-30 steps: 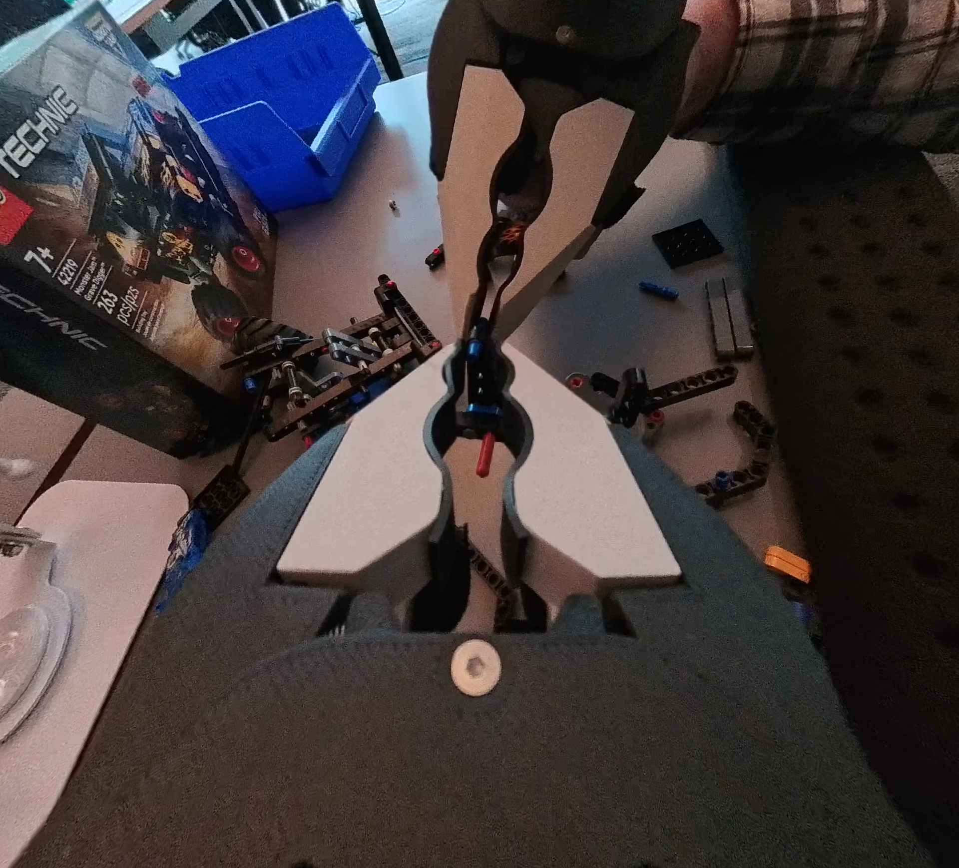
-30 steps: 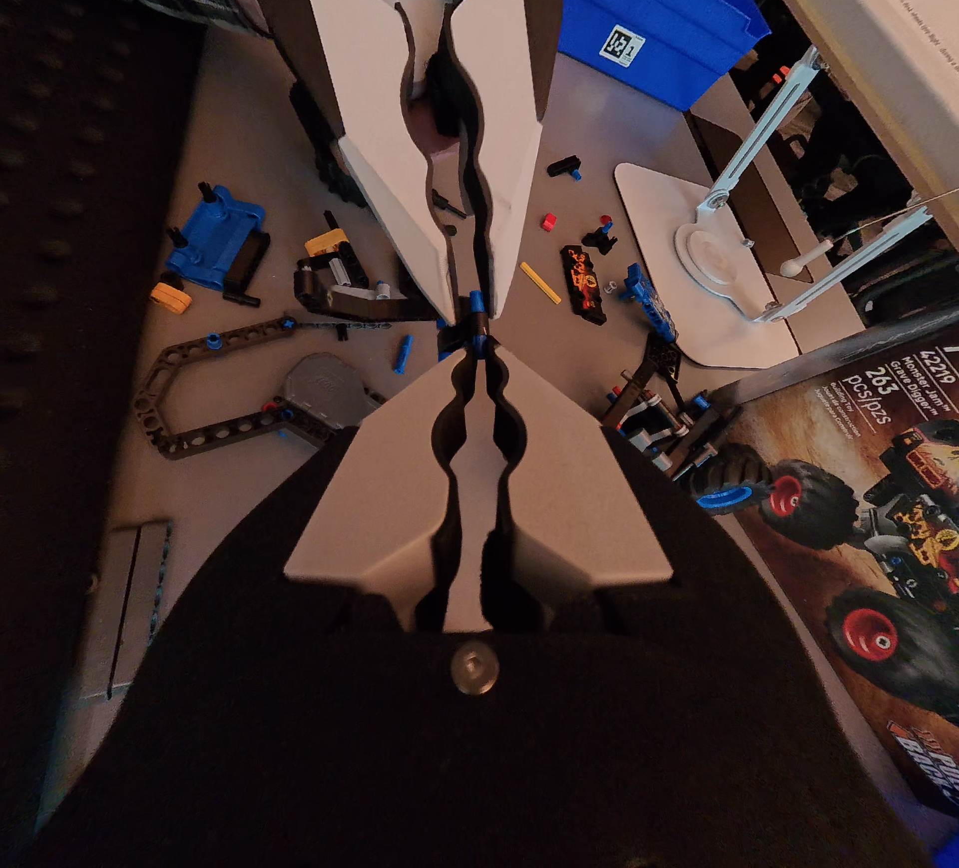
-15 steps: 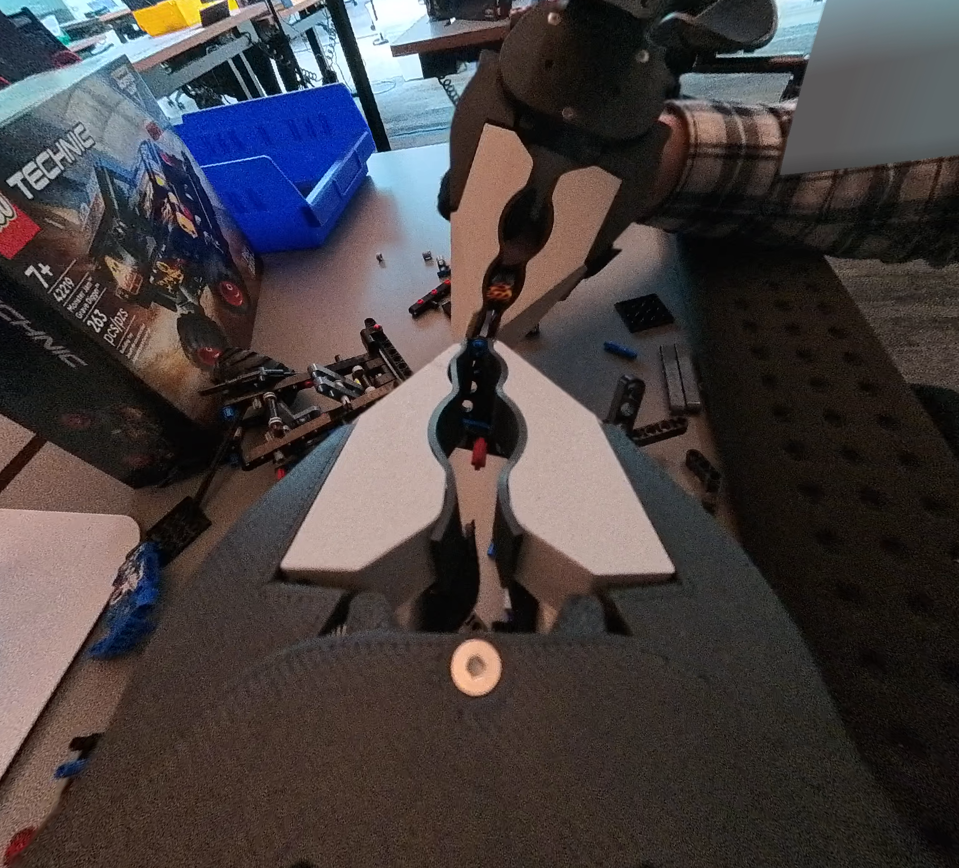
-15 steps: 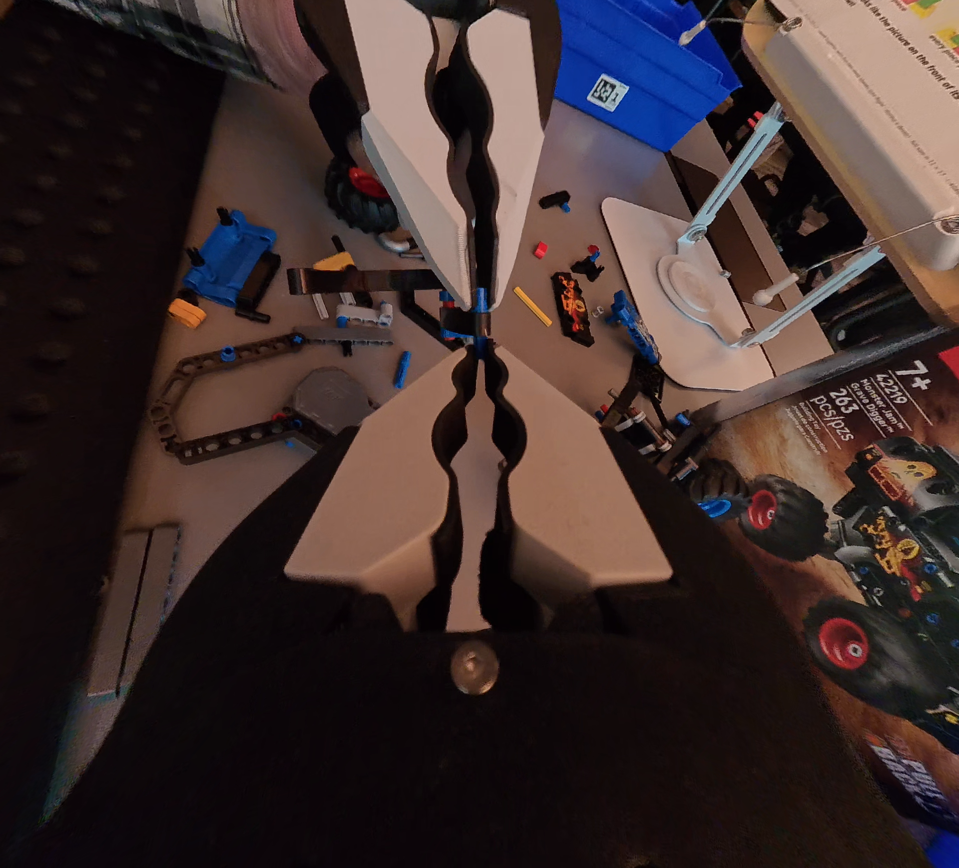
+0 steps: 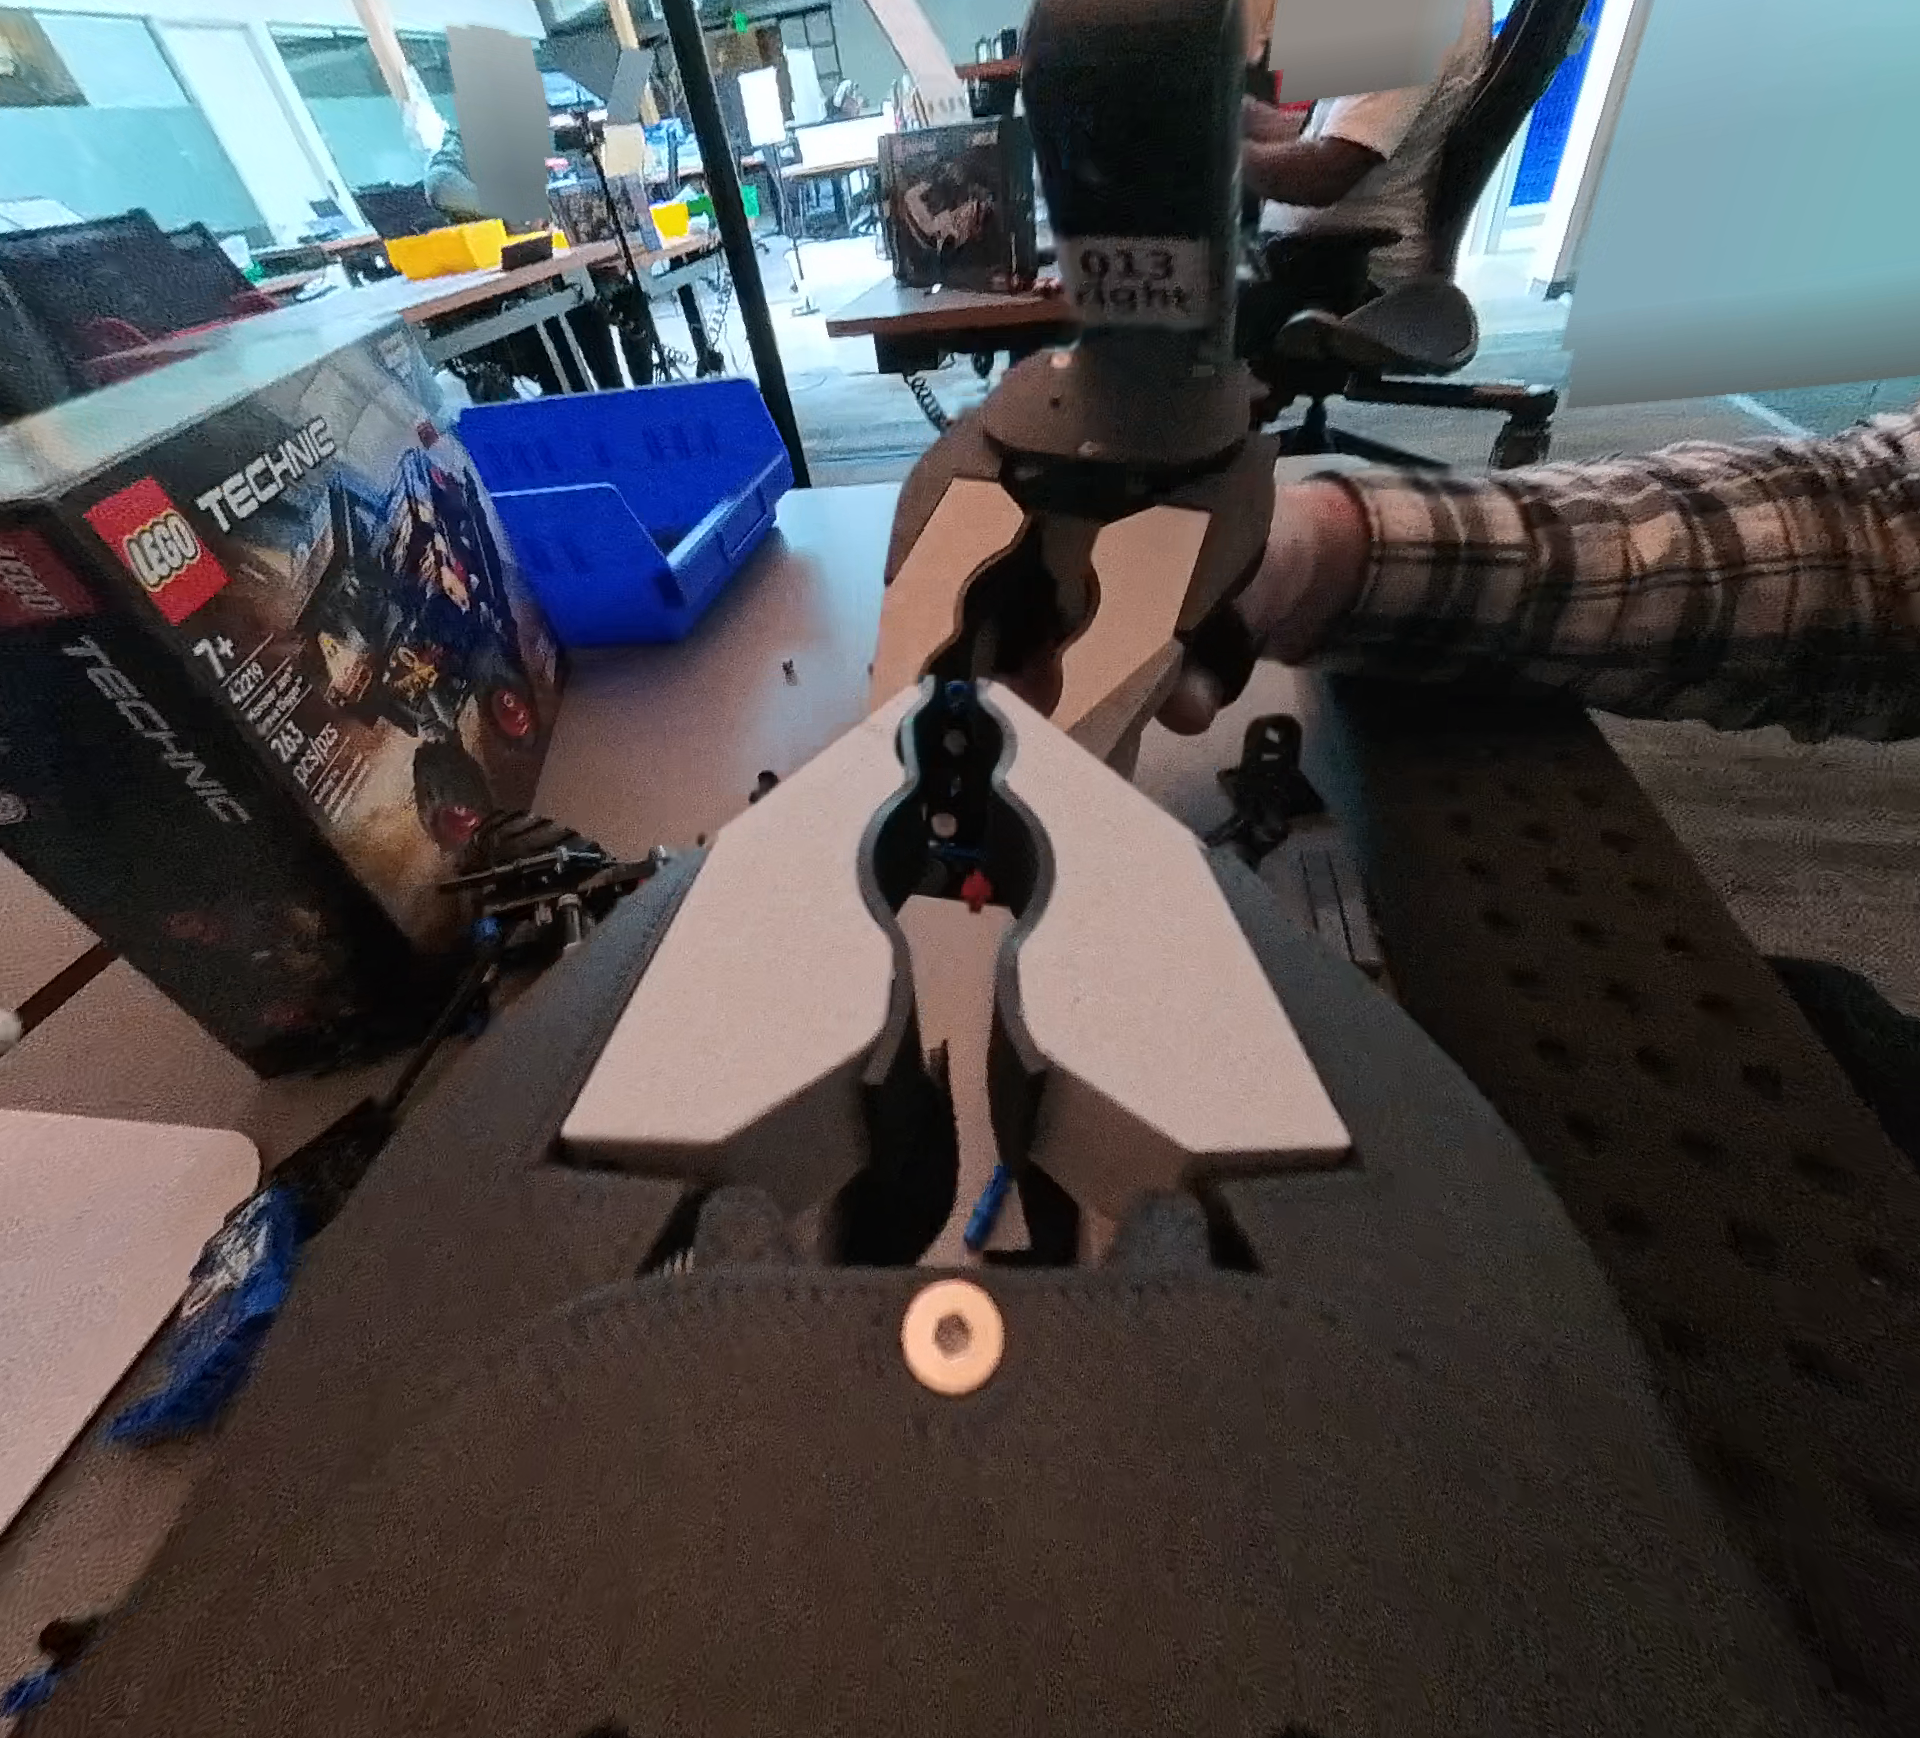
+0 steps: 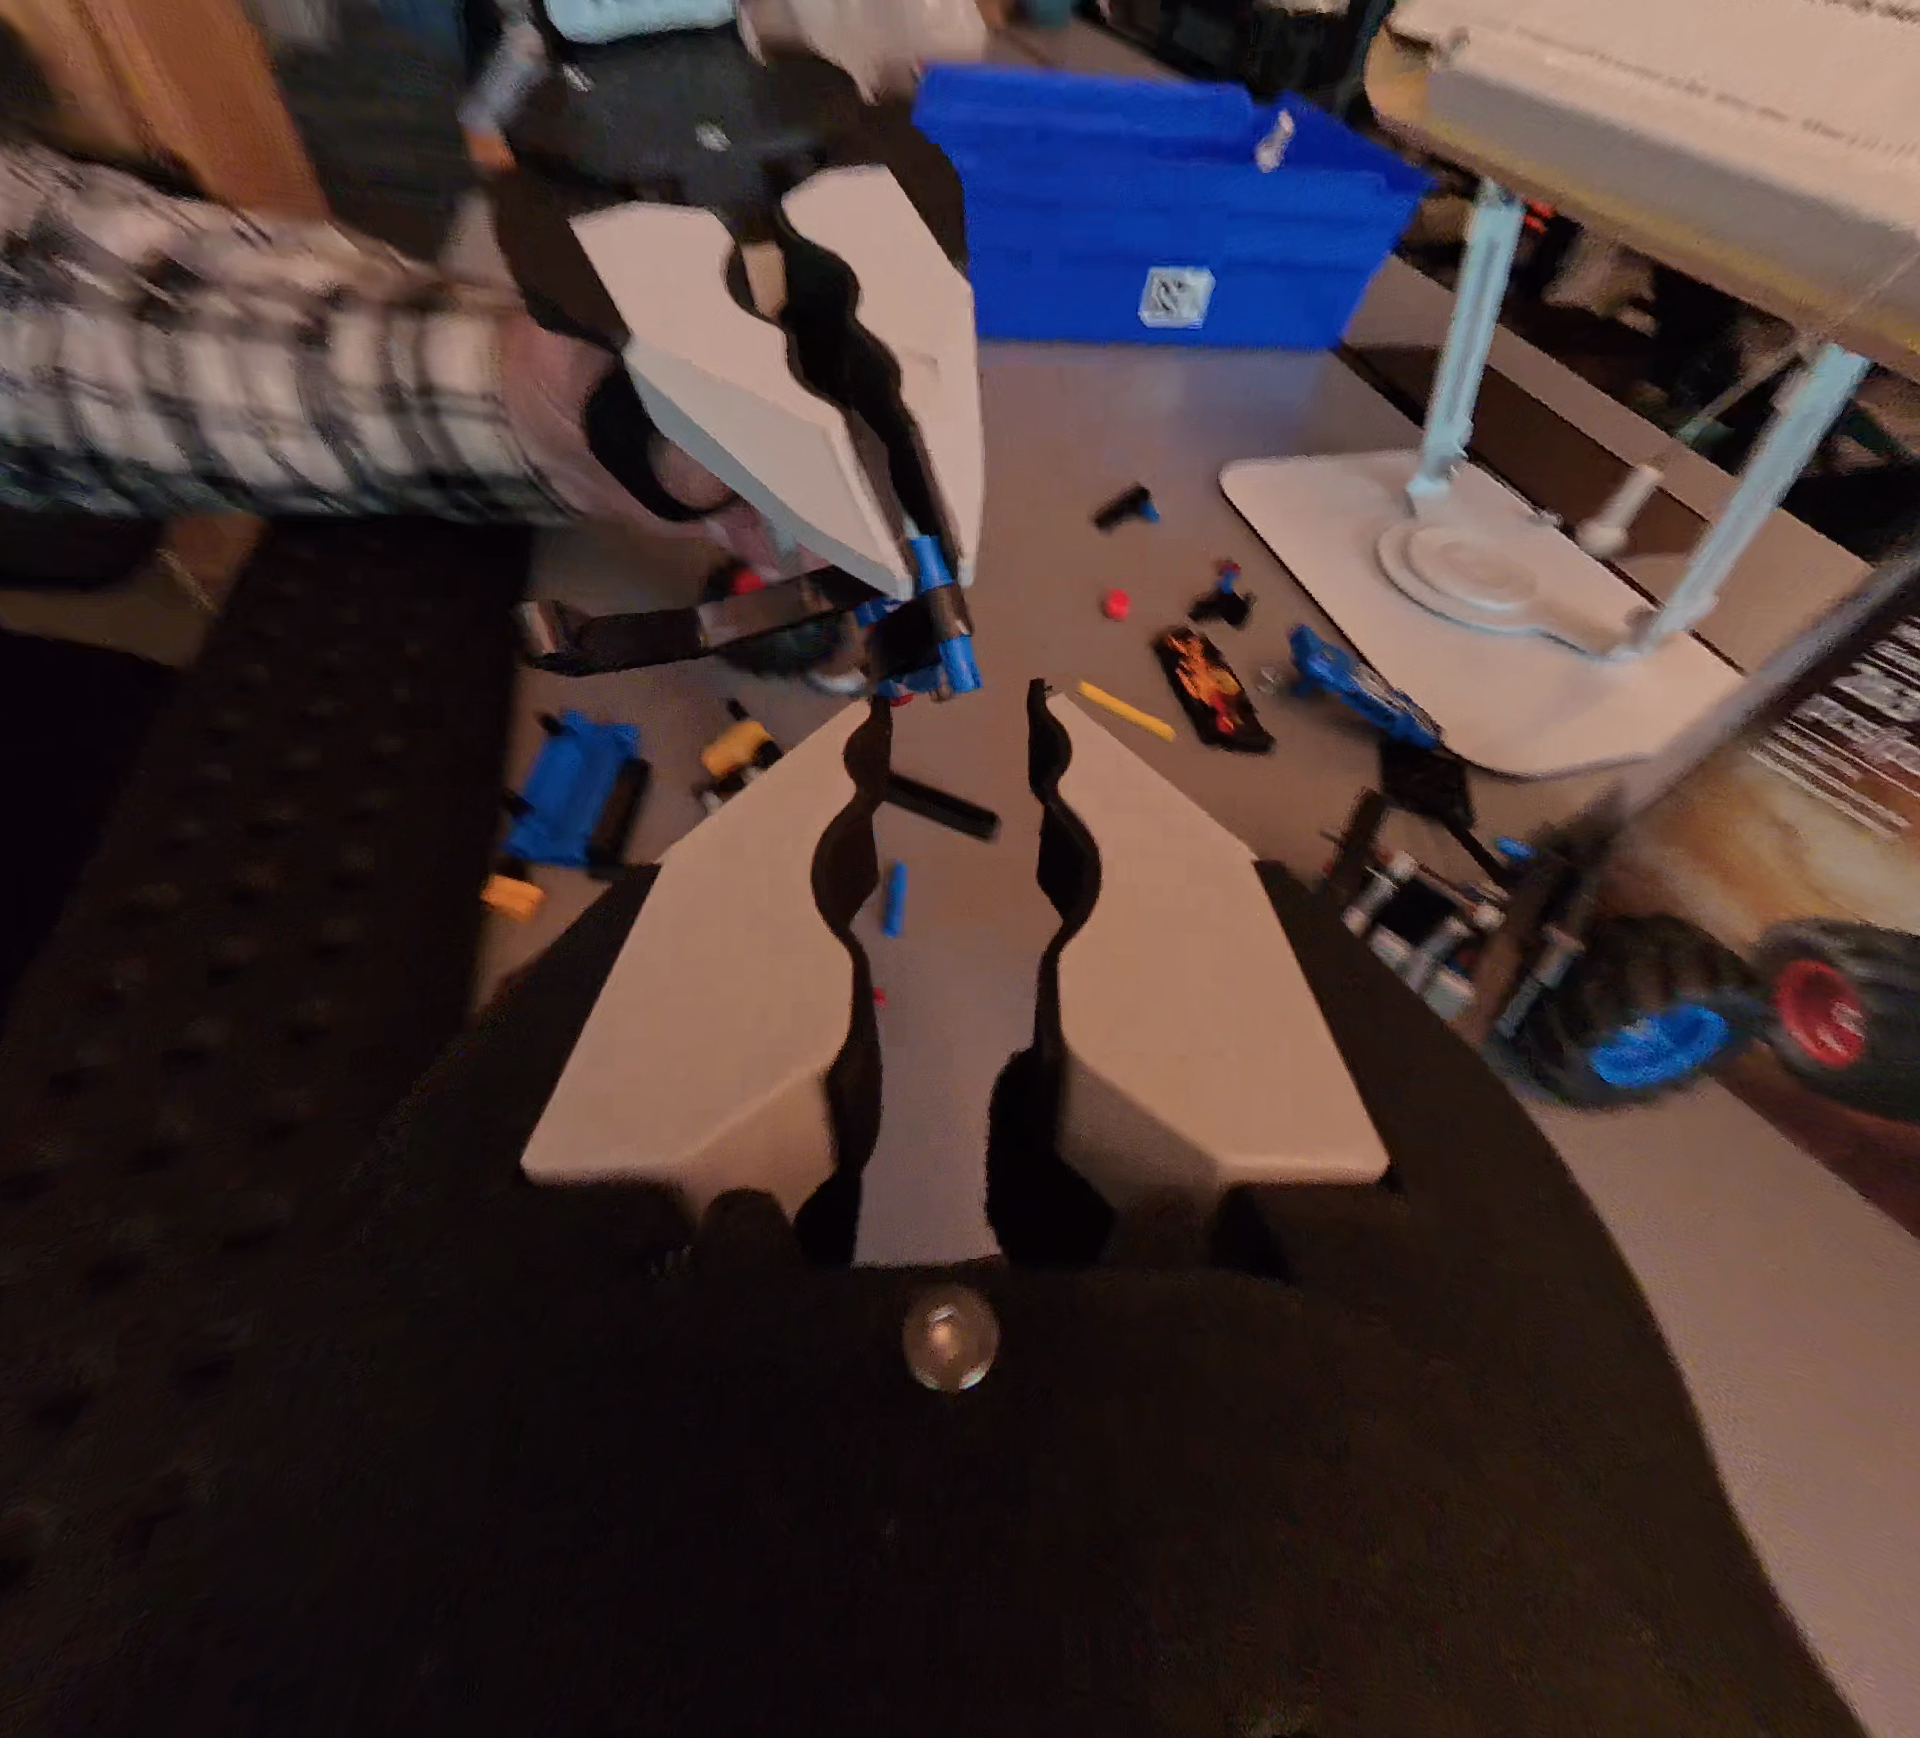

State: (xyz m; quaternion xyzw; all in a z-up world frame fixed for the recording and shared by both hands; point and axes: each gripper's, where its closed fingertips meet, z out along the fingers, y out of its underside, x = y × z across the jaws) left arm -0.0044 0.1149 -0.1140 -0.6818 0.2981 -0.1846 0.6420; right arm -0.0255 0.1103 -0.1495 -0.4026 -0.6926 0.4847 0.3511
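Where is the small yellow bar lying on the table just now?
Right wrist view: yellow bar lies just right of the right gripper, beside the flame-printed black piece.

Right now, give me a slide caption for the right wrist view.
Right gripper open over scattered building pieces; left gripper opposite grips a black-and-blue assembly, blue bin behind.

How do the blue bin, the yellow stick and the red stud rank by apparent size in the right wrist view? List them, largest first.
1. blue bin, largest though farthest
2. yellow stick
3. red stud, smallest; it lies near the stick, so the comparison is fair
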